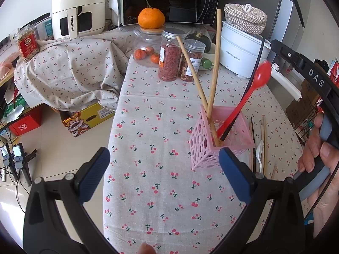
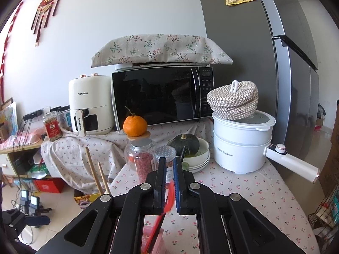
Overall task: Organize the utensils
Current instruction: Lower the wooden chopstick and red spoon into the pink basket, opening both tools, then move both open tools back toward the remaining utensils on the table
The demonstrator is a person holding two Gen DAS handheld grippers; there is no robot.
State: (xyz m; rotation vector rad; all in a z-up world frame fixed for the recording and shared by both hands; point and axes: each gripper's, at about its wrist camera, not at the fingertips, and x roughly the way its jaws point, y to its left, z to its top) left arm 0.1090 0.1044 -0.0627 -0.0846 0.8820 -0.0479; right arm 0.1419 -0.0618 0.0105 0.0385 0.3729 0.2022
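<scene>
Your right gripper [image 2: 169, 182] stands over the pink perforated utensil holder [image 1: 214, 146], its jaws parted only a sliver with the red spoon [image 1: 247, 97] and a black chopstick [image 1: 252, 78] in the gap; whether the pads press on them or have let go I cannot tell. Both already stand in the holder, leaning toward 1 o'clock, bowl and tip up, beside two bamboo chopsticks [image 1: 211, 93] that cross in the near corner. Your left gripper [image 1: 164, 169] hangs wide open and empty over the cherry-print tablecloth [image 1: 148, 127], with the holder at its 1 o'clock, touching or just beside its right fingertip [image 1: 231, 160]. What the next move turns on, I judge, is the loose cutlery still flat on the cloth at 3 o'clock of the holder: more chopsticks [image 1: 263, 146] and a white utensil [image 1: 259, 154], long axes running roughly 12 to 6. Your right hand [image 1: 317, 154] is plainly nearer to them; the left would have to reach across the holder. Lift the right gripper straight up first, since the leaning handles stand in its way and a sideways pull could tip the light holder. Further back, at 12 o'clock, the goji jar [image 1: 170, 55], the glass jar topped by a mandarin [image 1: 151, 18] and the white electric pot [image 1: 243, 48] stand well apart from the work.
</scene>
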